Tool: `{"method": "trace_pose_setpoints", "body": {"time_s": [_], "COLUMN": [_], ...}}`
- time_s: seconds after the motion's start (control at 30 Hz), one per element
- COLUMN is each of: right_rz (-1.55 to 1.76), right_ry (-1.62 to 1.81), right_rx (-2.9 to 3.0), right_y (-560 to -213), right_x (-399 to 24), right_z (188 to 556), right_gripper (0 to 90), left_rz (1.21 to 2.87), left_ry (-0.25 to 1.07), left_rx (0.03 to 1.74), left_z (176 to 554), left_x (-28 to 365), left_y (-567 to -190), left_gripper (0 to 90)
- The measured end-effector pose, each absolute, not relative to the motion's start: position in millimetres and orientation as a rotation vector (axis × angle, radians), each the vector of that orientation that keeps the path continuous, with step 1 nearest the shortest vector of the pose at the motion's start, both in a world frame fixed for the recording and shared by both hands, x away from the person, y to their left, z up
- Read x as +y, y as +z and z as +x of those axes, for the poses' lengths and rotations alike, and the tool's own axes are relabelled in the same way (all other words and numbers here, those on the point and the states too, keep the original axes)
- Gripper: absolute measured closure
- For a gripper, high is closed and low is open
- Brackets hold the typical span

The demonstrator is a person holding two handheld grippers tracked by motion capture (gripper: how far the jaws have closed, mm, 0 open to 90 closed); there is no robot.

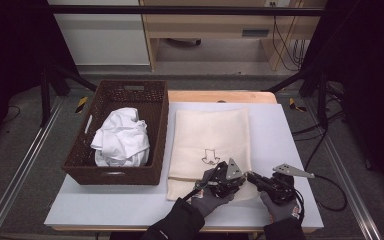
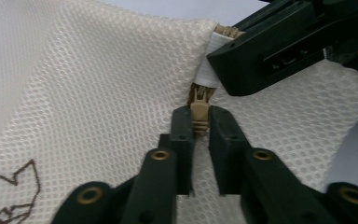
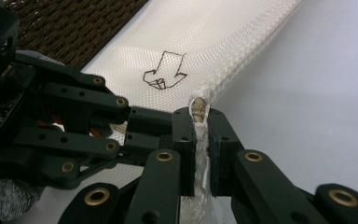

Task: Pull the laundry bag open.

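A cream mesh bag [image 1: 210,132] with a drawn arrow [image 1: 211,156] lies flat on the white table top, and both grippers meet at its near right corner. In the left gripper view, my left gripper [image 2: 200,126] pinches the tan zipper pull [image 2: 199,111] between its tips. My right gripper [image 3: 200,128] is shut on the bag's white edge fabric [image 3: 201,172] just behind the zipper's end. In the high view, the left gripper [image 1: 241,177] and the right gripper [image 1: 252,177] point at each other, tips almost touching.
A dark wicker basket [image 1: 111,176] stands left of the bag and holds a crumpled white garment [image 1: 120,137]. Bare table top [image 1: 280,135] lies to the right of the bag, with its edge close behind the right hand. Cables trail off at the right.
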State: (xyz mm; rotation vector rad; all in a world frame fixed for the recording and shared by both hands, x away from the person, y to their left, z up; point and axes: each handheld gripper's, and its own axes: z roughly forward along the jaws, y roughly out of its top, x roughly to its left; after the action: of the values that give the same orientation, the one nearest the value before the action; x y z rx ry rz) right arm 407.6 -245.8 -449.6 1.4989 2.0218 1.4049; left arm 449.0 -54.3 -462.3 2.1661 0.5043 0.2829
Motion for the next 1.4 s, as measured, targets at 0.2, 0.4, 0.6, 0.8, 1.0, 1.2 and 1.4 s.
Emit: {"method": "trace_pose_setpoints", "body": {"time_s": [0.2,0.4,0.6,0.8,1.0,1.2,1.4], "right_rz": [1.499,1.501,1.497,1.496,1.486,1.5,1.495], "right_ry": [1.406,1.426,1.441,1.436,1.396,1.378,1.361], "right_rx": [2.02,2.019,2.025,2.026,2.035,2.036,2.055], "right_y": [-449.9,-450.0,-449.7,-449.8,-449.2,-451.6,-449.9], "right_x": [-247.1,-247.5,-246.5,-247.1,-246.6,-245.2,-243.5], "right_z": [407.7,407.5,407.5,407.3,407.3,410.1,409.0], "right_gripper": [83.7,83.8,84.0,84.1,82.4,80.2,83.8], "left_rz": [2.153,2.137,2.122,2.136,2.164,2.206,2.211], "left_ry": [0.283,0.283,0.252,0.237,0.271,0.312,0.322], "left_rx": [0.501,0.484,0.499,0.504,0.509,0.49,0.496], "left_z": [445.4,442.3,447.8,448.7,446.5,443.5,442.8], "left_x": [-50.4,-49.0,-53.9,-56.0,-53.6,-54.2,-54.3], "left_y": [-458.5,-458.7,-463.6,-464.5,-461.1,-461.0,-461.0], "left_gripper": [79.8,78.9,74.2,78.0,80.8,80.9,80.9]}}
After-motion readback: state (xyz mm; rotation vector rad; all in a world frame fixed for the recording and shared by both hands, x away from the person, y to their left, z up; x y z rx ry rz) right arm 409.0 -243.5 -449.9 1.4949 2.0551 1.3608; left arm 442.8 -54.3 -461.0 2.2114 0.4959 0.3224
